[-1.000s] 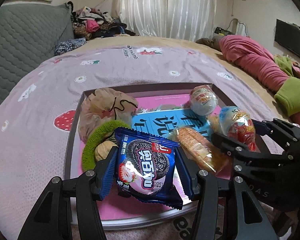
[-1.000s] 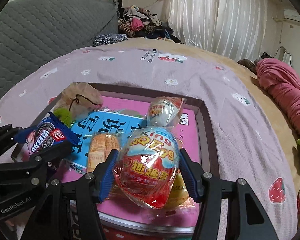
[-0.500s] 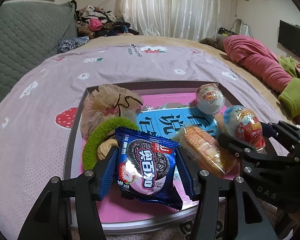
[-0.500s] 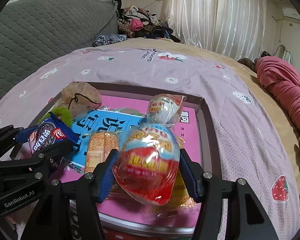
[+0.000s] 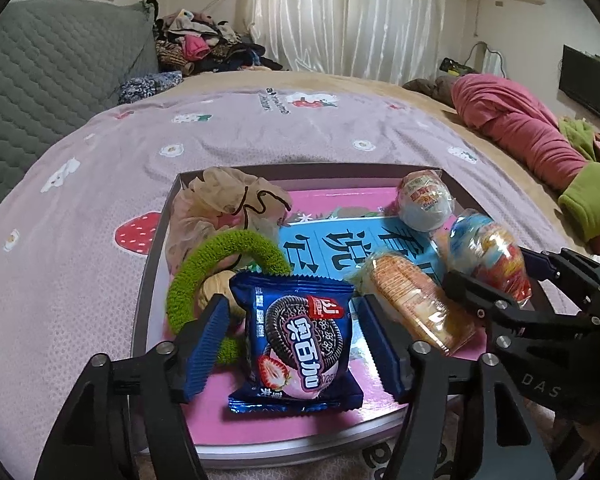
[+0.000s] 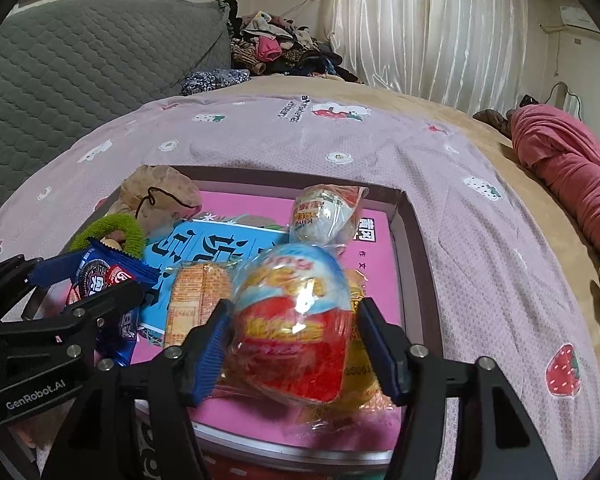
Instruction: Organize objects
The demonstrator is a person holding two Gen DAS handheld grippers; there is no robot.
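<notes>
**Ana:** Left wrist view is showing the left claw [image 5: 292,340] with its jaws spreading; they have just been opening, and the blue cookie packet [image 5: 296,340] is sitting between the pads with a gap on each side, resting on the pink tray [image 5: 260,424] on the bed.

**Ben:** How is it going to handle, do you think?

**Ana:** Light and crinkly, I'd judge, with slick foil and brittle biscuit inside. Pinching across the flat faces near the middle is looking safest, gently.

**Ben:** And the right side?

**Ana:** The right claw [image 6: 296,348] has also just been opening. The wrapped toy egg [image 6: 292,320] is lying between the pads; the right pad is standing clear of it, and the left pad is looking close to the wrapper. I'm judging it as released onto the tray.

**Ben:** What is the egg looking like?

**Ana:** Red below, pale blue above, in loose clear film. Probably a rigid, rounded shell that is prone to rolling, so gripping across its widest part suits it.
</notes>
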